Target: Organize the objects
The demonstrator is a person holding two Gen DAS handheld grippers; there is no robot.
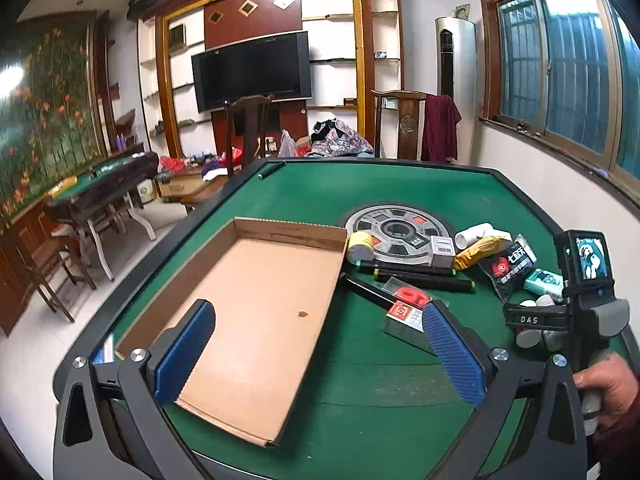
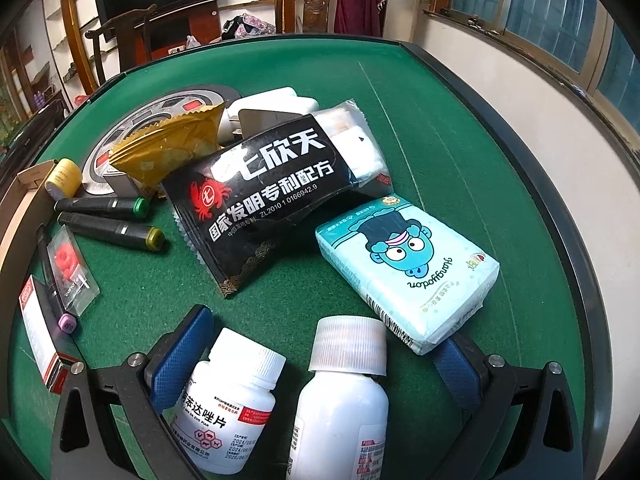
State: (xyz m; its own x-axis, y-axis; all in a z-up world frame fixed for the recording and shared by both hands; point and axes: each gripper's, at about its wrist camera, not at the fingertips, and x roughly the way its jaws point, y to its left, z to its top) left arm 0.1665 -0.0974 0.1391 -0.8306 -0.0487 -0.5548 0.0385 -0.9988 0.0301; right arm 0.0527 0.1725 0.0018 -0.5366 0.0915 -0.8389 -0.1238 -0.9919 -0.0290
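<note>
Evidently little is done: the left gripper [image 1: 320, 344], jaws spread and holding nothing, hangs over the bare cardboard tray [image 1: 256, 312], while the right gripper [image 2: 320, 360], jaws likewise spread, straddles two white bottles [image 2: 236, 404] with other clutter scattered ahead.

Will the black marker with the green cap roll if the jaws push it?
Probably. The green-capped marker looks round and lies flat on the felt, so a sideways nudge could roll it. The second marker lies right beside it and might stop it. It looks stiff, not floppy.
</note>
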